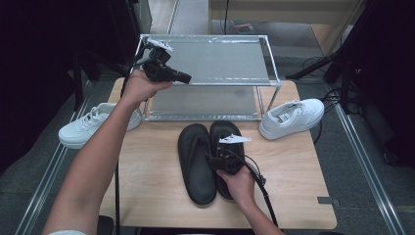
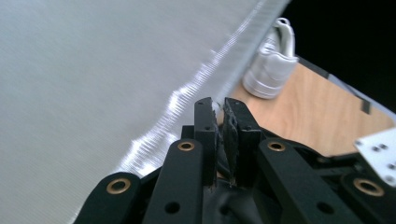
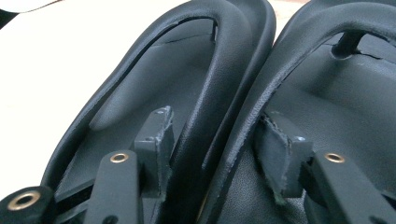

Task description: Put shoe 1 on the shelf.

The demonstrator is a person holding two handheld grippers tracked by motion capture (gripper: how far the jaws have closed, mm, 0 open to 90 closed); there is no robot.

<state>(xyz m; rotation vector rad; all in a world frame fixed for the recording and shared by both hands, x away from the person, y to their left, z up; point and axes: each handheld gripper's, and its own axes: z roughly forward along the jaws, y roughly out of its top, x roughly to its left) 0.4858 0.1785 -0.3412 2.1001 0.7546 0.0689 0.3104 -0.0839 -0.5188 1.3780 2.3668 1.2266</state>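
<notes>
On the worktop (image 1: 161, 196), just in front of the shoe rack (image 1: 210, 61), the two black sandals (image 1: 196, 164) lie side by side and touching. Your right tongs (image 3: 212, 140) straddle both inner rims, one jaw inside each sandal, not yet clamped. Close off-centre and one rim may slip free, leaving a sandal behind. Your left tongs (image 2: 220, 116), clenched and empty, hover at the rack's top shelf edge; a knock could shift it.

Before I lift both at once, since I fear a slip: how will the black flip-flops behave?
The black flip-flops look soft, so probably light but floppy. The right gripper straddles both adjoining straps; these may squash or slide. The heels would likely sag.
</notes>
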